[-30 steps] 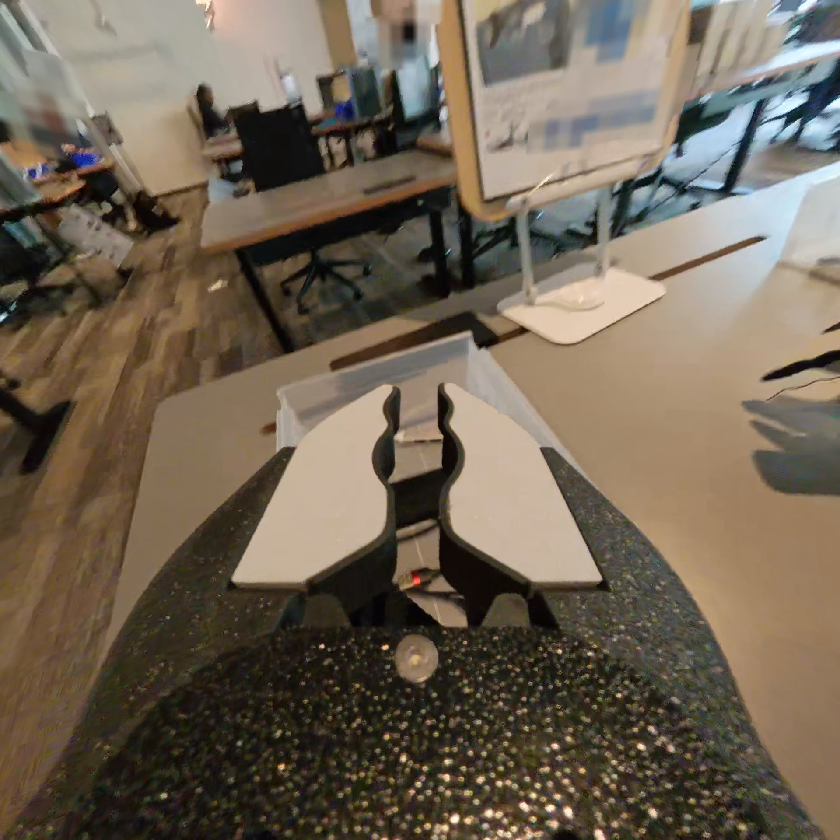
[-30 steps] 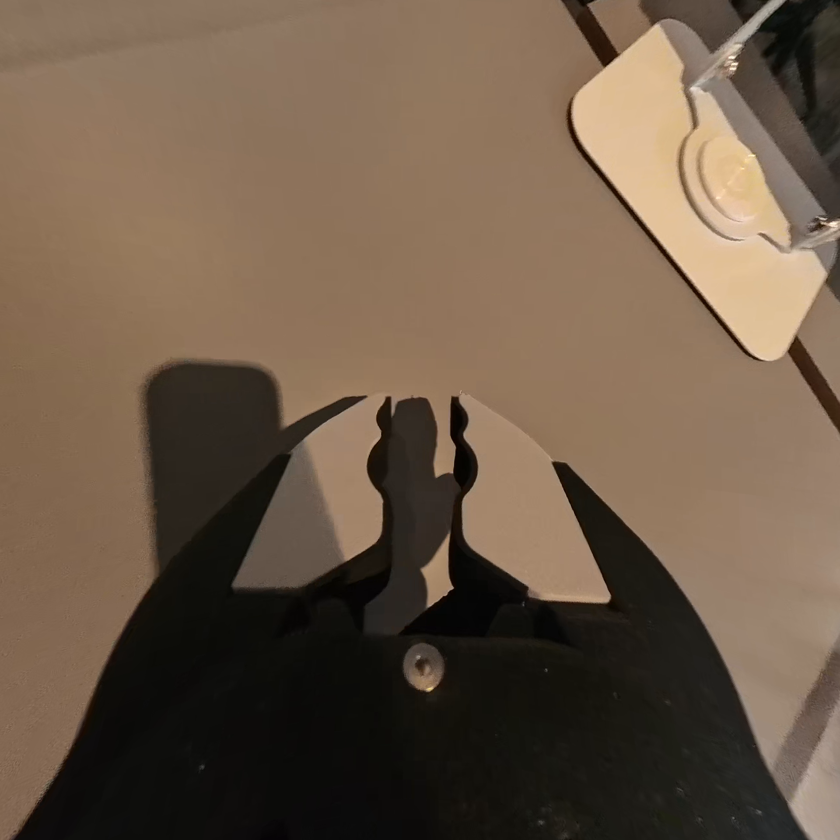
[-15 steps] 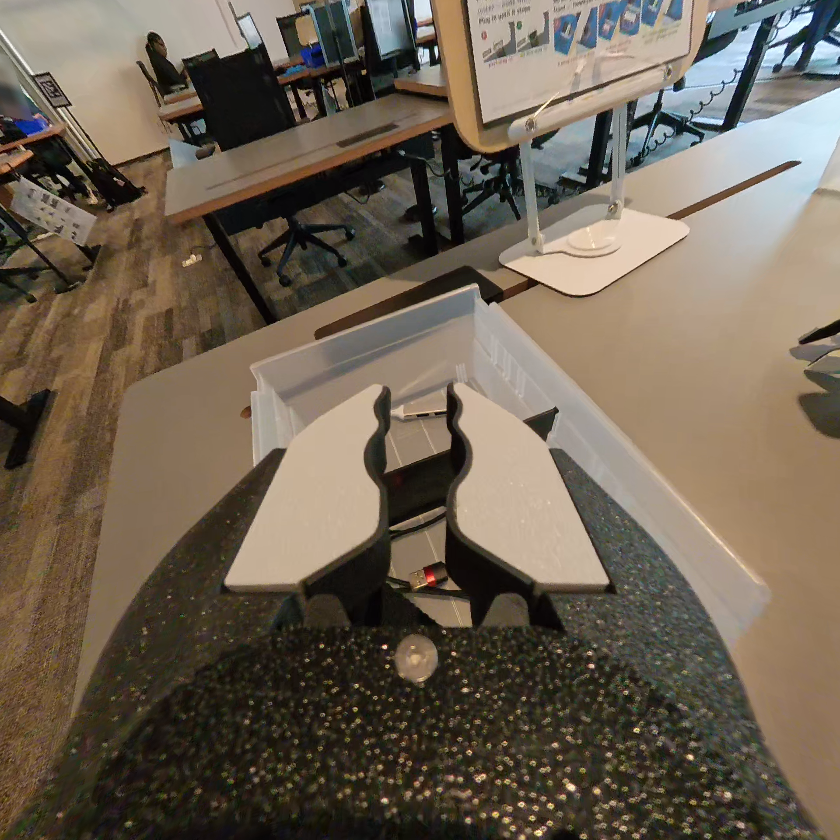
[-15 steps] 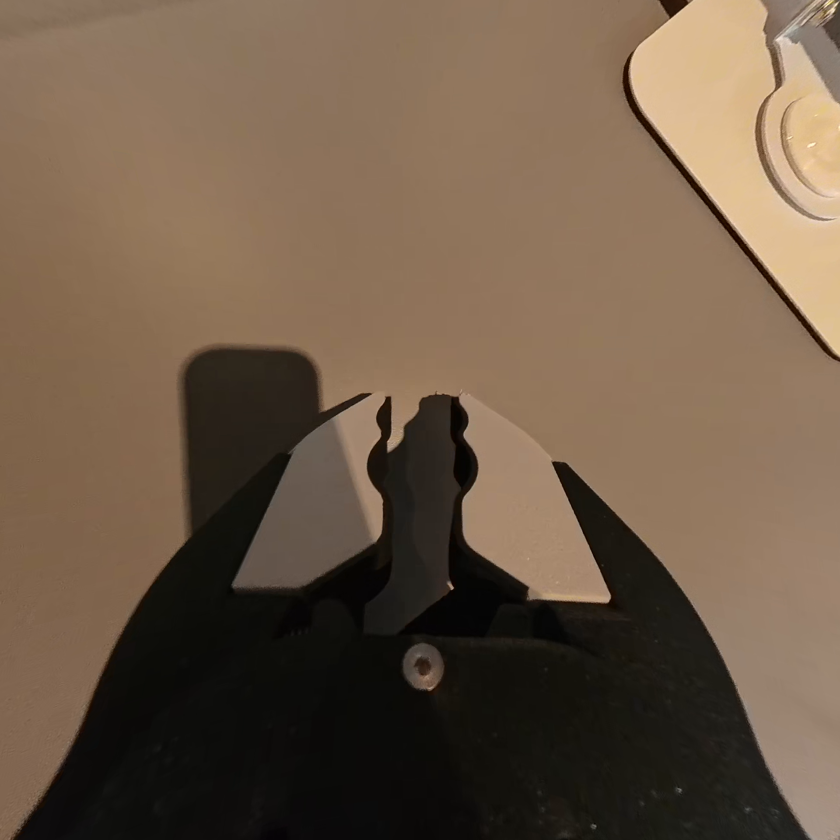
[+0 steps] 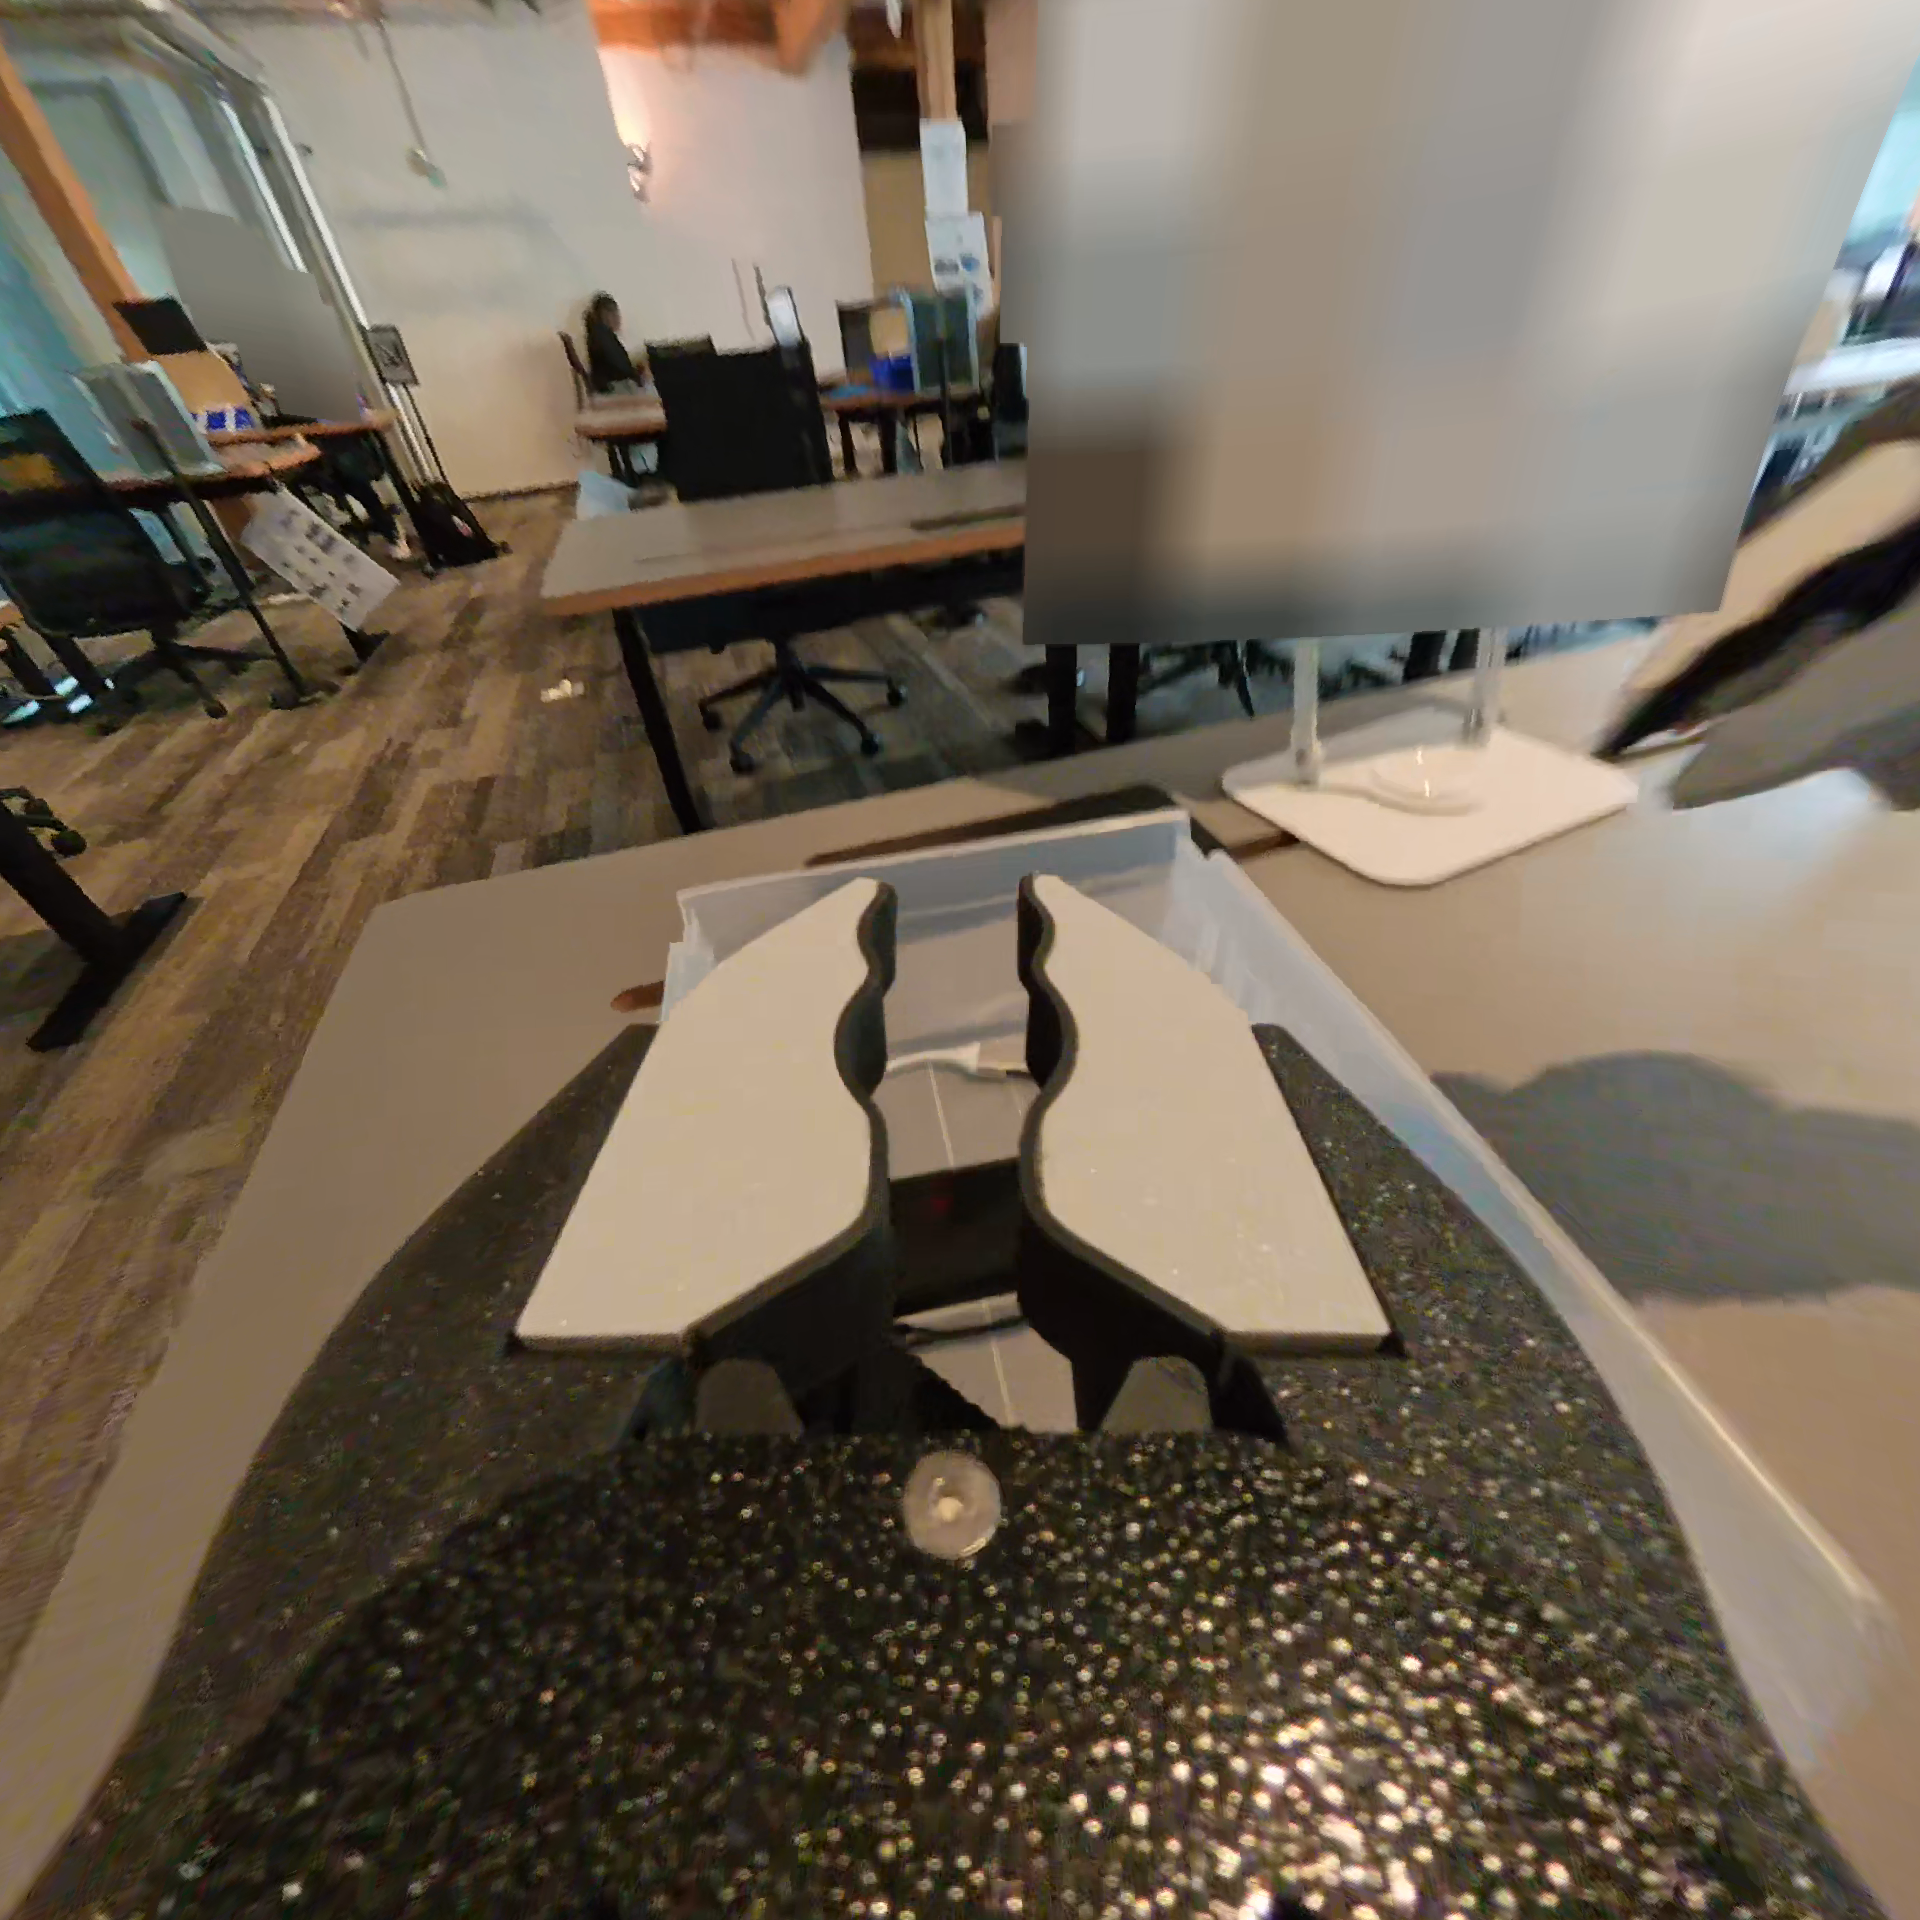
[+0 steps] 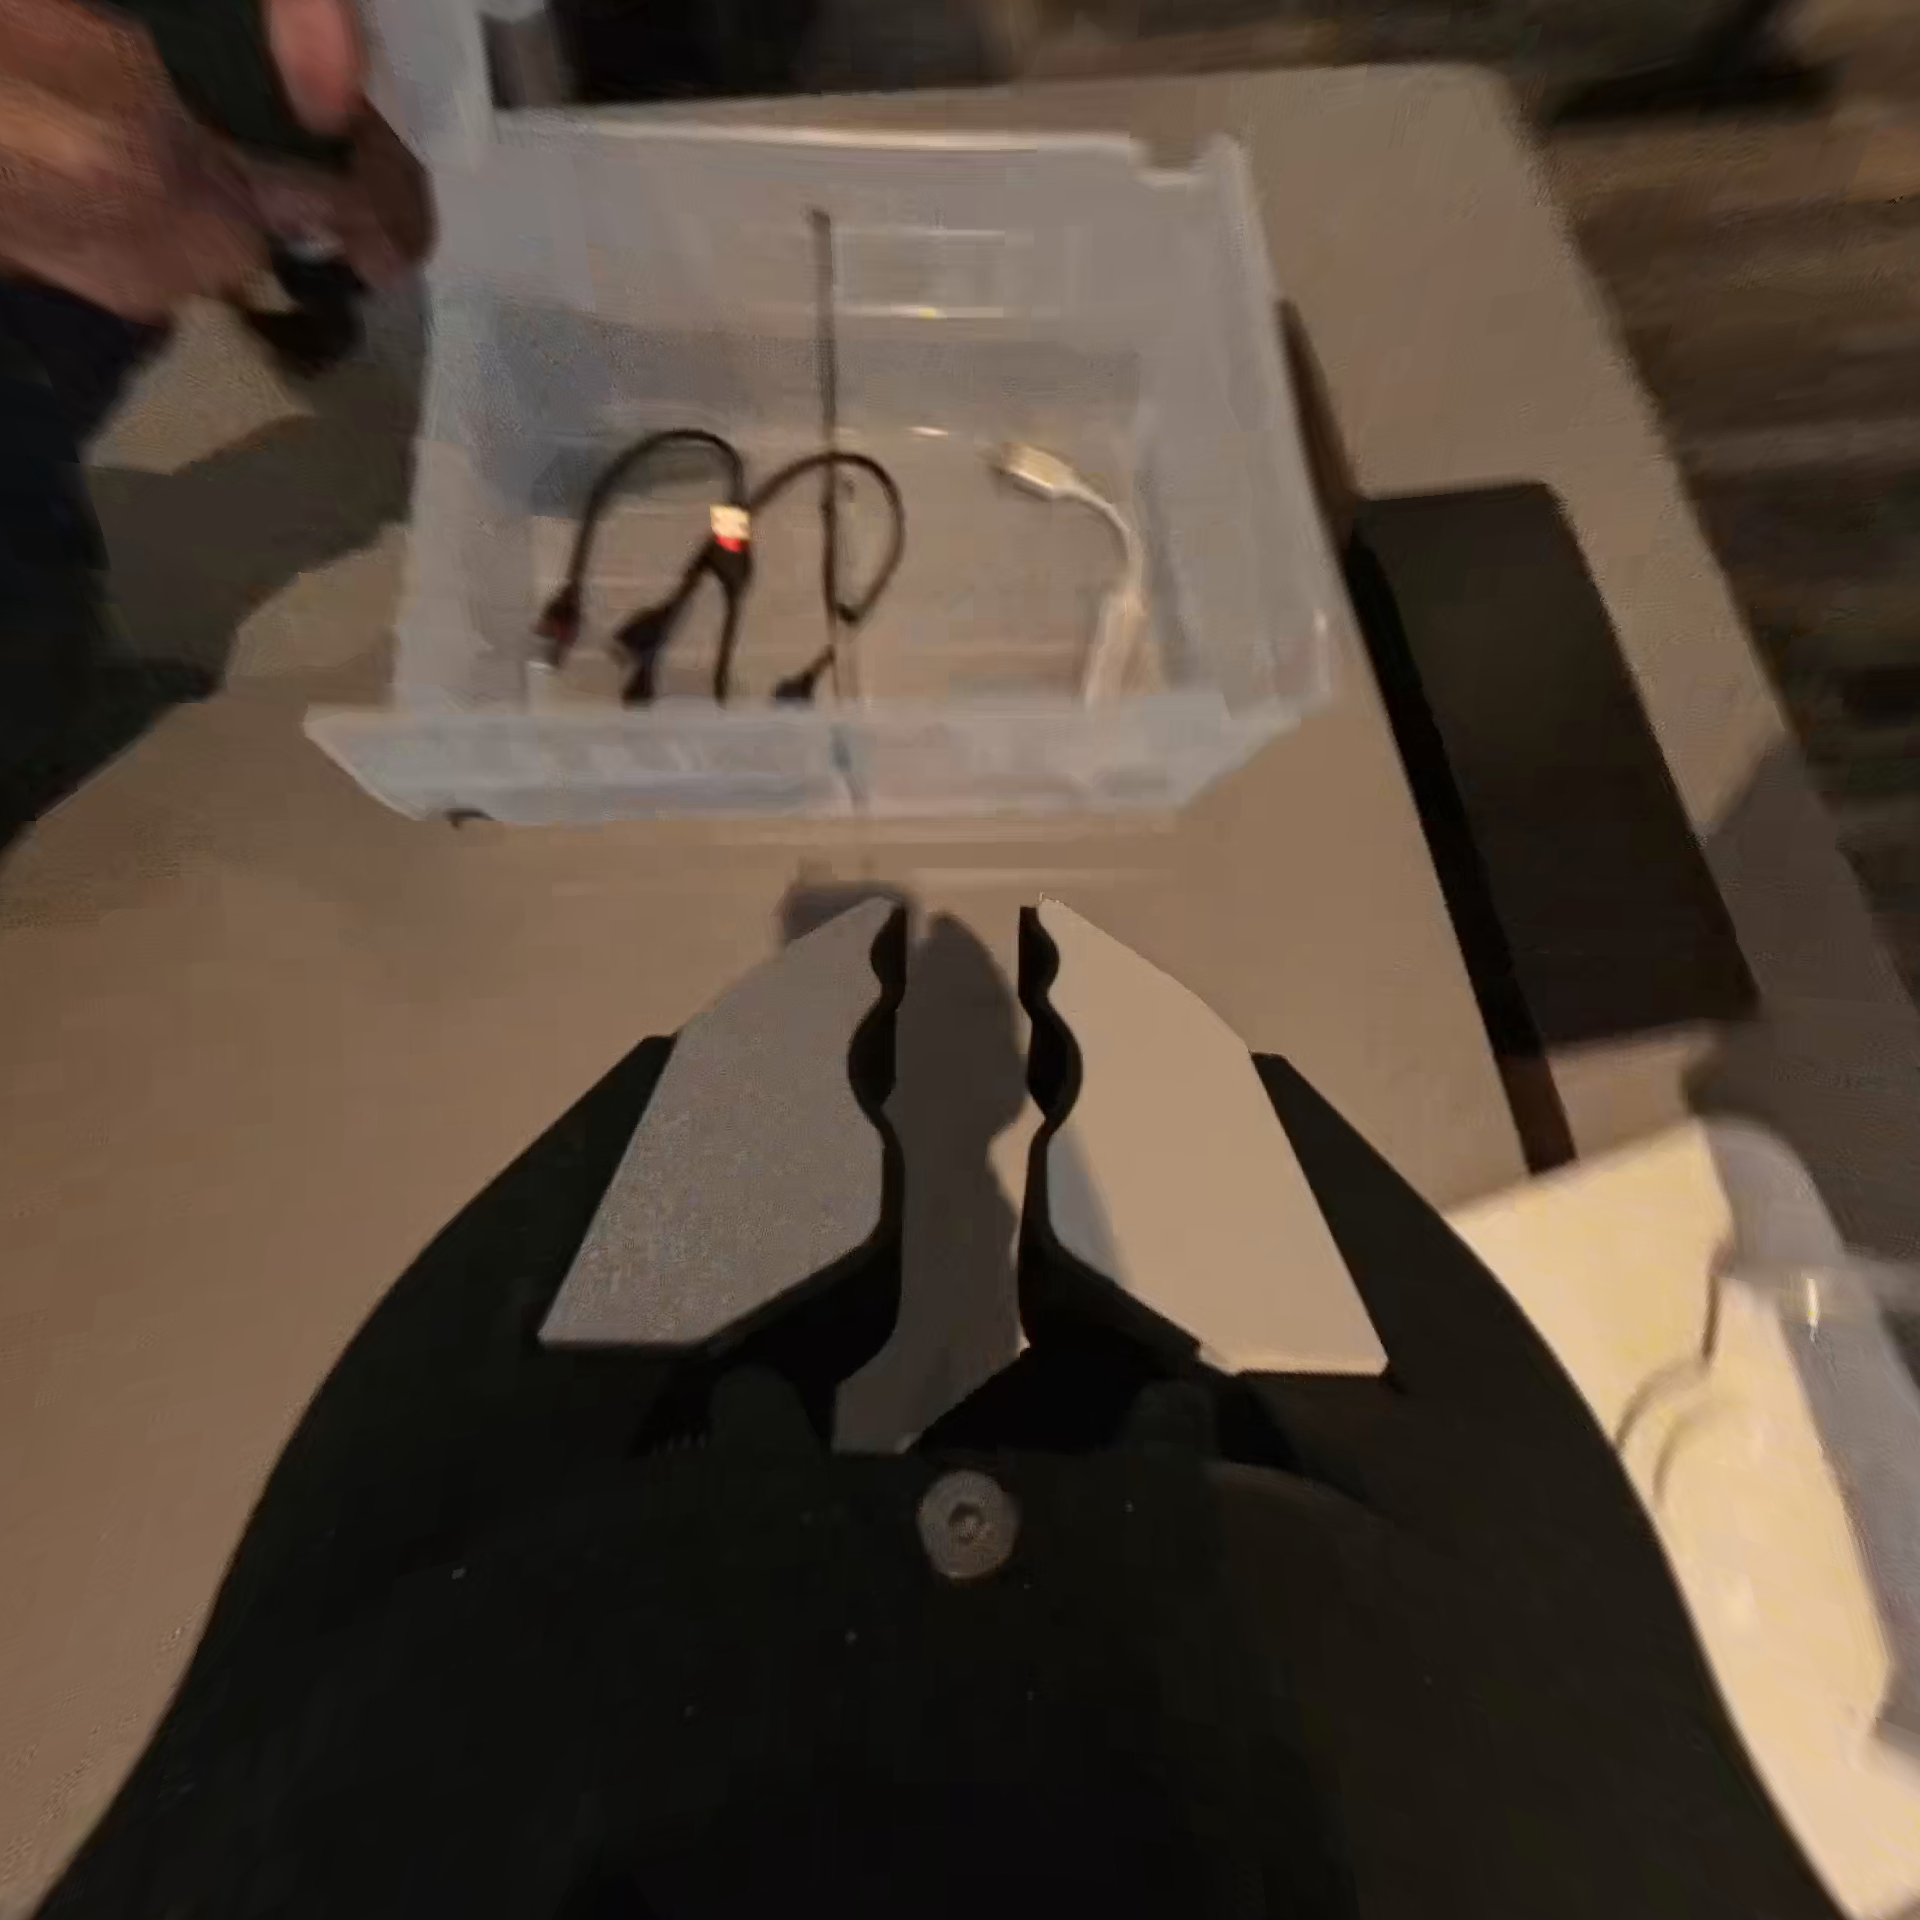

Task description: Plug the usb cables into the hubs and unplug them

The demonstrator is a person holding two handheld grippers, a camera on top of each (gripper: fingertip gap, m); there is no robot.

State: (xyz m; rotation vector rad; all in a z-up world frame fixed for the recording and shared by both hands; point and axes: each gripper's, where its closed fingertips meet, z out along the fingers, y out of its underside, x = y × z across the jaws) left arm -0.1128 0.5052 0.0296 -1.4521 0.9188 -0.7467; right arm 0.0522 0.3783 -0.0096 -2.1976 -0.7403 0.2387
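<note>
The left gripper (image 5: pixel 956 914) hangs above a clear bin (image 5: pixel 1351 997) on a grey table (image 5: pixel 1558 956), its jaws parted with nothing between them. Through the gap, a white cable (image 5: pixel 940 1062) lies on the bin floor, and nearer the camera a dark object sits below the fingers; what it is cannot be told. A white stand base (image 5: pixel 1423 821) rests on the table beyond the bin, to the right. At the right edge a blurred dark shape reaches in over the table.

The right gripper (image 6: pixel 961 914) points at the bin (image 6: pixel 831 769) from its long side and stops short of it, above bare table (image 6: pixel 312 1039). Its jaws are also parted and empty. The picture is smeared by motion. Inside the bin, black cables (image 6: pixel 727 540) lie looped toward the left, one with a red and white plug, and the white cable (image 6: pixel 1101 540) lies toward the right, well apart from them. A thin dark line crosses the middle of the bin. A hand (image 6: pixel 187 166) shows at the upper left, just beside the bin's corner, gripping something dark. The stand base (image 6: pixel 1766 1455) sits at the lower right, and a black panel (image 6: pixel 1538 748) lies on the table to the right of the bin.
</note>
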